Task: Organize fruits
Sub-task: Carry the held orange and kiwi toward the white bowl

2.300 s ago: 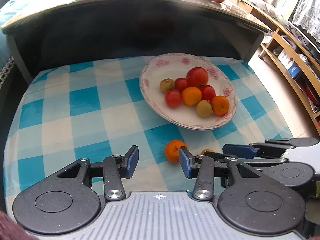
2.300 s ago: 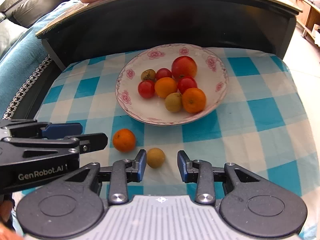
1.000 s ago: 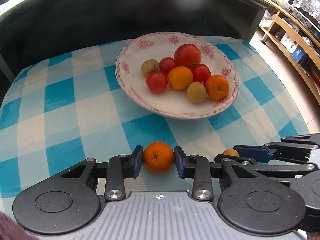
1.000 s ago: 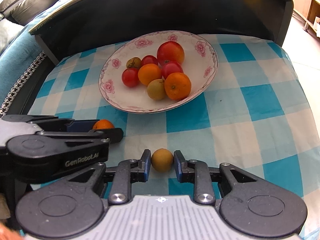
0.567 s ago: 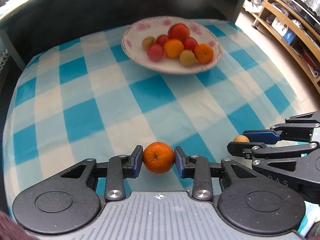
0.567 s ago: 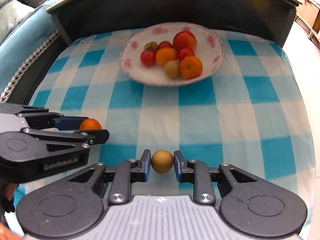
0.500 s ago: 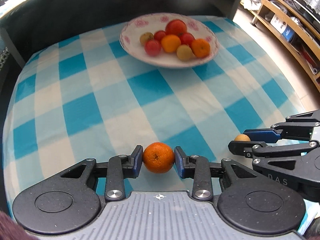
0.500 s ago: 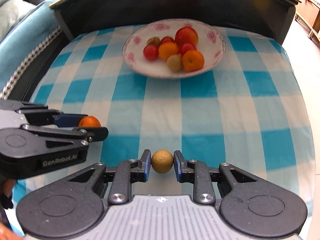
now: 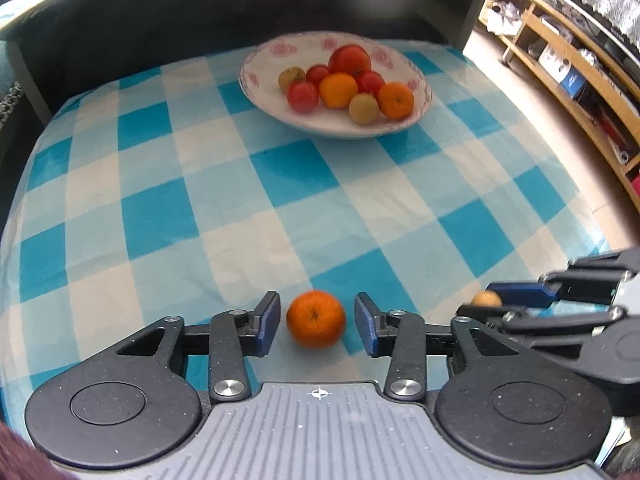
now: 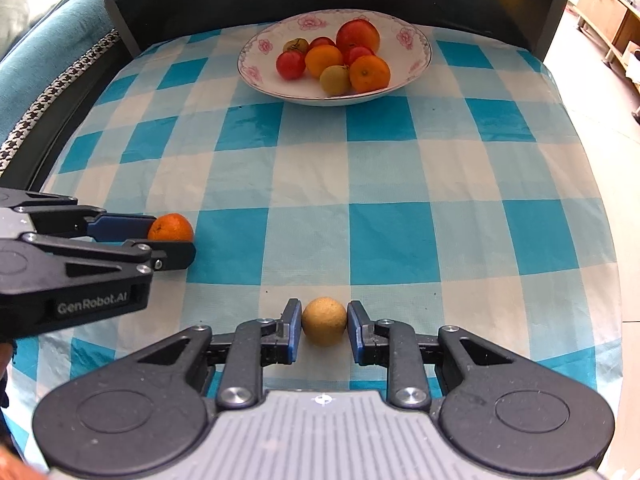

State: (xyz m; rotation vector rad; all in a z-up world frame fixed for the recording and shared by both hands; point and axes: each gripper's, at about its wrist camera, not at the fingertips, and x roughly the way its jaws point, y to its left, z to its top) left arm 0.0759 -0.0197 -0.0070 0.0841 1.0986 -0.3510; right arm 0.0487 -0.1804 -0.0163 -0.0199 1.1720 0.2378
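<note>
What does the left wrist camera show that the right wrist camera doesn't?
Only the left wrist view shows clear gaps between the left gripper jaws and the round orange mandarin, plus wooden shelving at right. Only the right wrist view shows the small tan-yellow round fruit between the right gripper jaws, with slight gaps, and a teal sofa. Both show the floral white plate of fruit and the blue checked tablecloth.

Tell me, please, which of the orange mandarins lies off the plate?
The orange mandarin between the left gripper's open fingers, on the checked cloth.
</note>
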